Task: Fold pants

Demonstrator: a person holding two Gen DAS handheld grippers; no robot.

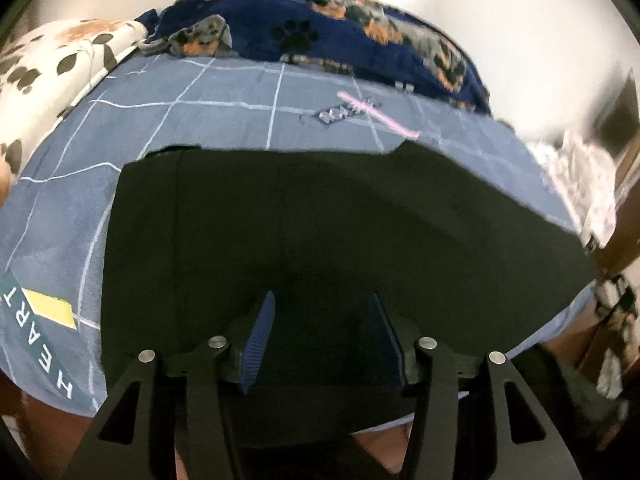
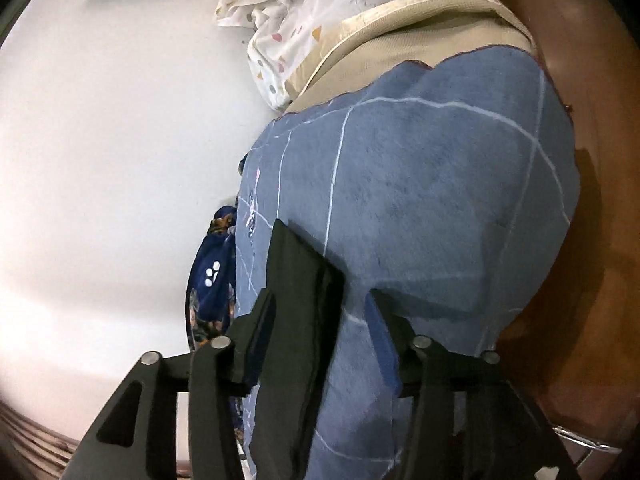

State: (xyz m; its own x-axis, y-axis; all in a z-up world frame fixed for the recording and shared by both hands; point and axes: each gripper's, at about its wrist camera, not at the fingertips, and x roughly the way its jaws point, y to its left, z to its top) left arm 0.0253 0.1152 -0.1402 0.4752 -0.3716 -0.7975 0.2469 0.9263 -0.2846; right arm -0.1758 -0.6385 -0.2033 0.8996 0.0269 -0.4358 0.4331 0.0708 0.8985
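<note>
Black pants lie folded flat on a blue grid bedsheet, with my two tongs parted over them.

My left gripper (image 1: 320,336) points steeply down at the near edge of the pants (image 1: 320,220), its jaws partly apart with only cloth below them and nothing pinched. The pants spread from 9 to 3 o'clock across the bedsheet (image 1: 200,112); a navy paw-print blanket (image 1: 304,32) is bunched at 12 o'clock. In the right wrist view, my right gripper (image 2: 320,320) is moderately open; a folded edge of the pants (image 2: 300,300) stands by its 9 o'clock finger, not clamped. I judge a fold just laid down and let go. Next I would need to find an outer edge, close both jaws on it and carry it across evenly.
</note>
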